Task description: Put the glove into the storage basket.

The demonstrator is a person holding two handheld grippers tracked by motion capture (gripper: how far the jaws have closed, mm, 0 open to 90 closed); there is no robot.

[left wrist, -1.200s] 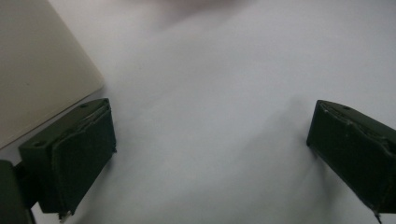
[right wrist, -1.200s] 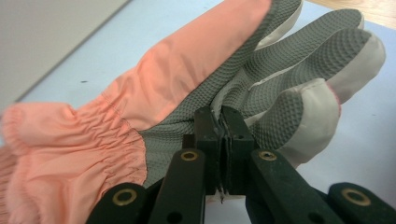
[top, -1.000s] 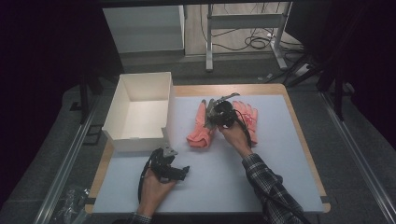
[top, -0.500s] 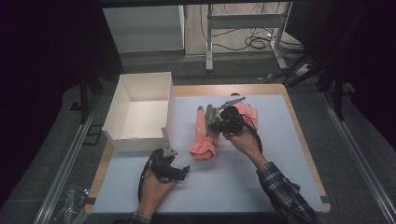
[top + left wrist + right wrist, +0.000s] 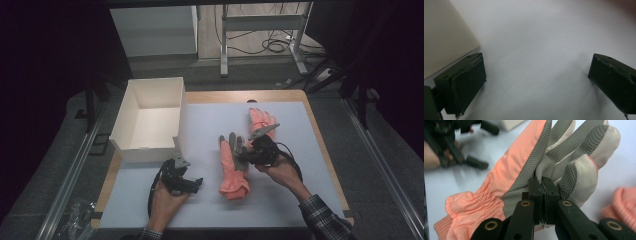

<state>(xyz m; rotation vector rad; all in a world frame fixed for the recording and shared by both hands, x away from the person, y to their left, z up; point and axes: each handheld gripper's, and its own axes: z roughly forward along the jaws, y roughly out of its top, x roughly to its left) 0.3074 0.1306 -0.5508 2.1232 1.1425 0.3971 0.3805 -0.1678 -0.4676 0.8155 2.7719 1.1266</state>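
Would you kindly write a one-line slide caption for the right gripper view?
Right gripper, jaws shut, pinches the grey textured palm of a salmon-pink padded glove above the pale table.

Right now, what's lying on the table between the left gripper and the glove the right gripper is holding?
Nothing: in the high view, bare tabletop separates the left gripper from the glove.

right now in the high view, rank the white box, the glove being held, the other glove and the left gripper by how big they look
1. white box
2. held glove
3. left gripper and other glove, partly hidden behind the right gripper: too alike to rank.
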